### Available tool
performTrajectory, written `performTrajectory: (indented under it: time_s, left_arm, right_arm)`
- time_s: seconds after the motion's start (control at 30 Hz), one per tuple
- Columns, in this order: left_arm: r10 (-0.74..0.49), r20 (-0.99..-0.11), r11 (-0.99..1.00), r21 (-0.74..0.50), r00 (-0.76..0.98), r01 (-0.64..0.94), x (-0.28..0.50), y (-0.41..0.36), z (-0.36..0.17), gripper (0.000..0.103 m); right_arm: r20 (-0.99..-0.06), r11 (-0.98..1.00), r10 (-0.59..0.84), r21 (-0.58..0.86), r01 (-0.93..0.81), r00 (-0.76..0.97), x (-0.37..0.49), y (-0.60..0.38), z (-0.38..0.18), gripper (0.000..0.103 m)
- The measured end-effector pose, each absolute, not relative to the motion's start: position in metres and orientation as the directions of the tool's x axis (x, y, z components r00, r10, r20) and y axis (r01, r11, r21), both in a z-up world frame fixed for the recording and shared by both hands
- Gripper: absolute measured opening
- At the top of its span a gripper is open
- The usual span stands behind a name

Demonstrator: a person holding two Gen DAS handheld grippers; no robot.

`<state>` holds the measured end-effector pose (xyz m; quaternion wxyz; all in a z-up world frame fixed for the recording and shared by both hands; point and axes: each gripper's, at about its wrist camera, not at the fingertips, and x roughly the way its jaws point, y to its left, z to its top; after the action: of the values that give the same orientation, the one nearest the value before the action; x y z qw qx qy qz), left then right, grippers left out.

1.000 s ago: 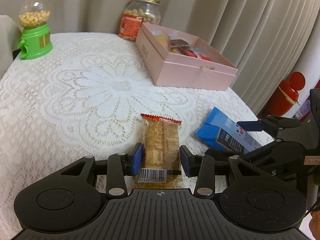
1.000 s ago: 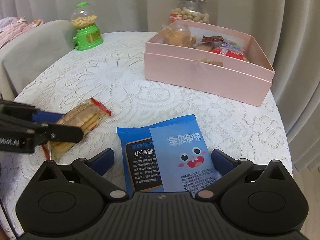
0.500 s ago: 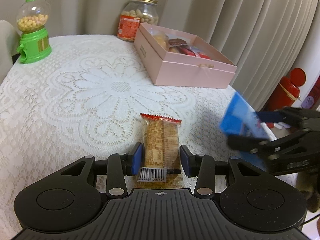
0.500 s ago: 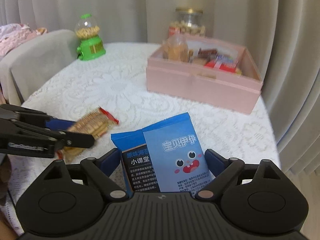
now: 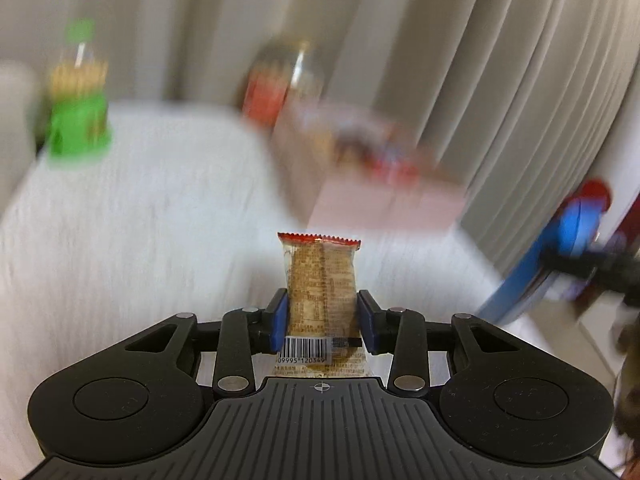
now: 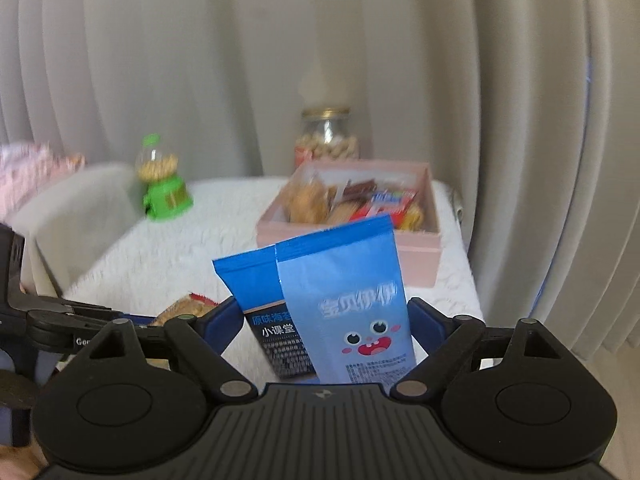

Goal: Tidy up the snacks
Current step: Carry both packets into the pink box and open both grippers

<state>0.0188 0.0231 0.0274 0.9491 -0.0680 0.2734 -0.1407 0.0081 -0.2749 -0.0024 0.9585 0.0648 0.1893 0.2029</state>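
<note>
A clear cracker packet [image 5: 320, 276] with a red top edge stands upright between the blue pads of my left gripper [image 5: 322, 312]. The jaws are closing and press on it, and it hangs above the table. A blue snack packet [image 6: 340, 280] with a cartoon face sits between the jaws of my right gripper [image 6: 324, 316], which are closing on its sides and hold it in the air. The open pink box [image 6: 420, 256] with several snacks inside lies beyond it. In the left wrist view the blue snack packet [image 5: 520, 280] shows blurred at the right.
A green gumball dispenser [image 6: 164, 188] and a glass jar of nuts [image 6: 326, 140] stand at the back of the white lace-covered table [image 6: 180, 248]. Grey curtains hang close behind and to the right. A grey chair back [image 6: 76, 216] stands at the left.
Both grippers have risen with their packets, which were lying on the table a second ago. The right gripper's jaws have narrowed onto the blue packet. The left wrist view is now blurred.
</note>
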Motion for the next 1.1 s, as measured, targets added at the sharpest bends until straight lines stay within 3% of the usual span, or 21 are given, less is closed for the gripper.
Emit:
performTrajectory:
  time_s: [0.07,0.23,0.3,0.4,0.47,0.7,0.9,1.1]
  left_arm:
    - [-0.348,-0.399,0.934,-0.223,0.848,0.278,0.029,0.016,0.068,0.041]
    - [-0.405,-0.257,0.907,-0.237,0.877,0.349,0.082,-0.013,0.138,0.044]
    - [-0.442,-0.289,0.892,-0.240,0.849,0.383,0.122,-0.031,0.143,0.047]
    - [-0.405,-0.417,0.913,-0.233,0.814,0.336,0.176,-0.046,0.125,0.043]
    - [-0.410,-0.390,0.902,-0.308,0.824,0.303,0.177,-0.035,0.117,0.043]
    - [-0.371,-0.434,0.920,-0.295,0.821,0.260,0.116,0.001,0.085,0.043]
    - [-0.469,-0.418,0.858,-0.424,0.778,0.289,0.053,0.023,0.053,0.043]
    - [-0.462,-0.502,0.870,-0.418,0.731,0.262,0.033,0.019,0.038,0.043]
  right_arm:
    - [-0.319,0.907,0.414,0.222,-0.358,0.852,0.009,-0.283,0.005,0.077]
    - [-0.271,0.902,0.412,0.257,-0.347,0.870,0.011,-0.299,0.020,0.077]
    - [-0.266,0.900,0.417,0.256,-0.354,0.869,0.012,-0.299,0.021,0.077]
    - [-0.284,0.899,0.425,0.248,-0.362,0.859,0.019,-0.294,0.019,0.077]
    - [-0.295,0.898,0.427,0.248,-0.363,0.855,0.023,-0.291,0.017,0.077]
    - [-0.306,0.897,0.425,0.269,-0.350,0.852,0.042,-0.292,0.028,0.074]
    - [-0.229,0.923,0.379,0.170,-0.346,0.897,0.064,-0.289,0.114,0.074]
    - [-0.362,0.919,0.388,0.077,-0.387,0.847,0.166,-0.246,0.176,0.076]
